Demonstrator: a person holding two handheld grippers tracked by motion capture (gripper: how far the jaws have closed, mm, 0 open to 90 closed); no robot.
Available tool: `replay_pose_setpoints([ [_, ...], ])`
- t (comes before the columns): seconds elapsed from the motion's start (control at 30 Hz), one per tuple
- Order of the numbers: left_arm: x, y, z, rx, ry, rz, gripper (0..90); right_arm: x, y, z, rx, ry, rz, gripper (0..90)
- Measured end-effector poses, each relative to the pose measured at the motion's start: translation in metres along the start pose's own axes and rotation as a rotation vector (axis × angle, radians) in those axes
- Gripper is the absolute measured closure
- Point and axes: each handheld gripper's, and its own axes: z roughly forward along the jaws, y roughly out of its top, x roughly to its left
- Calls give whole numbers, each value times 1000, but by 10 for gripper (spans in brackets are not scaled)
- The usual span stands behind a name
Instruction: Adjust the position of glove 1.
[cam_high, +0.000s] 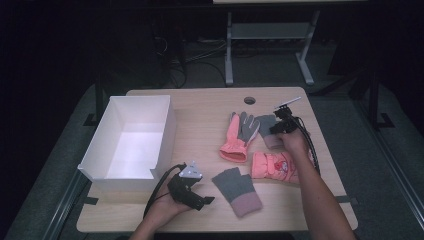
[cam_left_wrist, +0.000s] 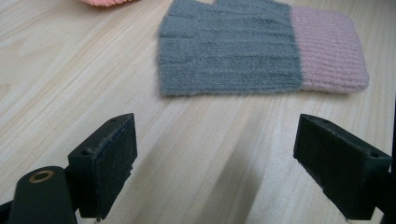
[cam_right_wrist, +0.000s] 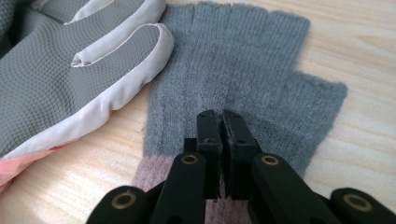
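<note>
A grey knit fingerless glove (cam_right_wrist: 261, 70) with a pink cuff lies flat on the wooden table (cam_high: 200, 115) at the right. My right gripper (cam_right_wrist: 222, 122) is shut on it near the cuff, and the knit is puckered up between the pads; from above, the right gripper (cam_high: 278, 126) sits over this glove (cam_high: 266, 123). The matching grey glove (cam_high: 236, 189) lies near the front edge. My left gripper (cam_high: 205, 200) rests just left of it, open. Its jaws stand wide apart and empty, with that glove (cam_left_wrist: 233, 51) a short way ahead of the left gripper (cam_left_wrist: 217, 158).
A pink ski glove with a grey palm (cam_high: 239, 137) lies beside the pinched glove and overlaps its edge (cam_right_wrist: 60, 70). A second pink ski glove (cam_high: 272, 166) lies under the right forearm. A white open box (cam_high: 170, 131) stands at the left. A cable hole (cam_high: 249, 100) marks the far edge.
</note>
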Motion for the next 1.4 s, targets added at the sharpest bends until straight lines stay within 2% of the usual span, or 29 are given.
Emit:
replay_pose_setpoints([
  [0.13, 1, 0, 0, -4, -5, -9, 129, -3, 0, -9, -30, 18, 8, 872],
  [0.63, 2, 0, 2, 6, -7, -13, 129, -6, -4, -62, -108, 66, -35, 874],
  [0.7, 2, 0, 3, 1, -8, -25, 130, -7, -6, -69, -128, 65, -44, 875],
  [0.73, 3, 1, 3, 9, -7, -13, 129, -8, -7, -72, -132, 60, -44, 874],
  [0.83, 2, 2, 5, 4, -9, -20, 129, -12, -8, -82, -156, 62, -39, 875],
  [0.9, 1, 3, 7, 7, -10, -16, 129, -16, -9, -87, -177, 89, -33, 875],
  [0.97, 1, 4, 8, 13, -15, -8, 129, -16, -12, -93, -182, 88, -37, 875],
  [1.1, 1, 5, 8, 5, -13, -16, 129, -14, -21, -101, -197, 104, -52, 875],
  [1.23, 0, 7, 9, 4, -12, -8, 129, -10, -35, -112, -212, 141, -61, 875],
  [1.4, -1, 8, 10, 6, -9, 0, 129, -1, -53, -126, -239, 165, -78, 875],
])
